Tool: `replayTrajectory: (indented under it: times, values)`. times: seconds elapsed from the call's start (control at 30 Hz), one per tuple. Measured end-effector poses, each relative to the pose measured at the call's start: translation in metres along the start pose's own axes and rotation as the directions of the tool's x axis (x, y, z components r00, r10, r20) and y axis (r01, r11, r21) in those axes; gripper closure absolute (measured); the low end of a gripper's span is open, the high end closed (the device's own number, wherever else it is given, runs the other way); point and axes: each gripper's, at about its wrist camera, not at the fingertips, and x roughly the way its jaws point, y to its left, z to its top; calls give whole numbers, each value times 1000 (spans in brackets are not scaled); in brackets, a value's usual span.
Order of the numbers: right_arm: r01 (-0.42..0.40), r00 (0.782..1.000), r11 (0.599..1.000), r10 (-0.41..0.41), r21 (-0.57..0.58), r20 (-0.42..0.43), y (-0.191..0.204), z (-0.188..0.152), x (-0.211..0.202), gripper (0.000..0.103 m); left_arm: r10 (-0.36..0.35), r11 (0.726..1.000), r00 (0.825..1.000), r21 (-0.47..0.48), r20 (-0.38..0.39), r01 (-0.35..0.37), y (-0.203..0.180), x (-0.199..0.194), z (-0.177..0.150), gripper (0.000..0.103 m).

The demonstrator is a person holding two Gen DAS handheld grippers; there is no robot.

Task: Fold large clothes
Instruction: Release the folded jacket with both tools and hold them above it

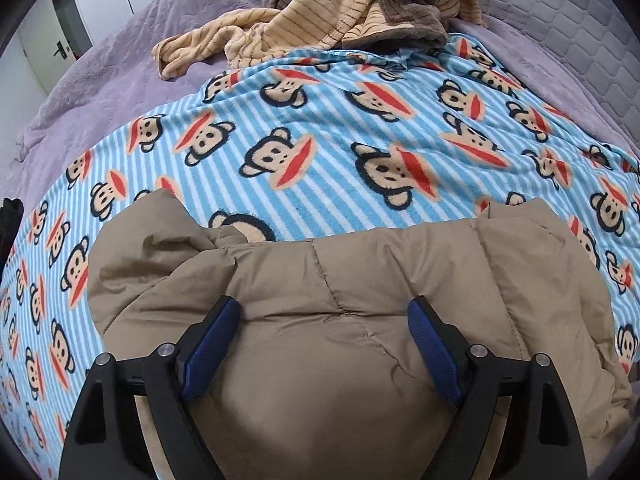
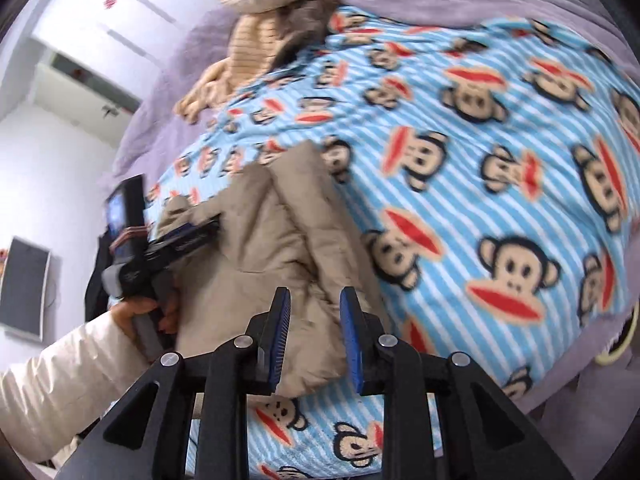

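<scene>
A tan puffer jacket (image 1: 360, 280) lies bunched on a blue striped monkey-print blanket (image 1: 320, 140). My left gripper (image 1: 323, 312) stands open wide, its blue pads (image 1: 216, 340) straddling a puffy panel of the jacket without pinching it. In the right wrist view the jacket (image 2: 280, 240) runs as a long folded ridge. My right gripper (image 2: 314, 312) hovers over its near end, jaws narrowly apart, with the fabric edge between the pads but not pressed. The left gripper (image 2: 188, 236) shows at the jacket's left side, held by a hand (image 2: 136, 312) in a white sleeve (image 2: 60, 380).
The blanket (image 2: 480, 140) covers a purple bedspread (image 1: 100, 80). A heap of beige and brown clothes (image 1: 320, 12) sits at the far end of the bed. A door (image 1: 40, 52) and white walls lie to the left; a dark wall panel (image 2: 24, 292) hangs there.
</scene>
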Motion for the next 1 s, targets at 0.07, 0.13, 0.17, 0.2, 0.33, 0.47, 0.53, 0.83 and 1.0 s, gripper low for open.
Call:
replayTrajectory:
  times: [0.07, 0.13, 0.17, 0.2, 0.33, 0.47, 0.53, 0.83, 1.0]
  values:
    - [-15, 998, 998, 11, -66, -61, 12, 4, 18, 75, 5, 1000, 1000, -25, -3, -5, 7, -17, 0, 16]
    - [6, 990, 993, -23, -118, -141, 18, -2, 41, 75, -3, 999, 1000, -45, 12, 4, 18, -41, -7, 16]
    - [30, 982, 991, -54, -134, -179, 17, -5, 55, 75, -3, 999, 1000, -54, 21, 4, 23, -53, -12, 16]
    - [46, 977, 989, -74, -138, -202, 16, -10, 61, 75, -6, 998, 1000, -69, 24, 8, 29, -65, -20, 16]
    - [28, 963, 992, -59, -121, -265, 0, -16, 77, 75, -58, 988, 998, -145, -21, 54, 44, -97, -67, 16]
    - [21, 953, 990, -62, -139, -297, -5, -18, 83, 75, -80, 981, 990, -186, -113, 58, 35, -98, -116, 16]
    - [23, 948, 990, -67, -141, -313, -6, -16, 92, 75, -94, 970, 985, -235, -143, 59, 32, -94, -133, 16]
    - [69, 932, 988, -114, -139, -343, 3, -18, 104, 75, -107, 947, 983, -317, -152, 55, 40, -103, -142, 16]
    - [63, 945, 991, -97, -117, -313, 20, -16, 92, 59, -94, 950, 985, -310, -147, 44, 48, -115, -147, 16]
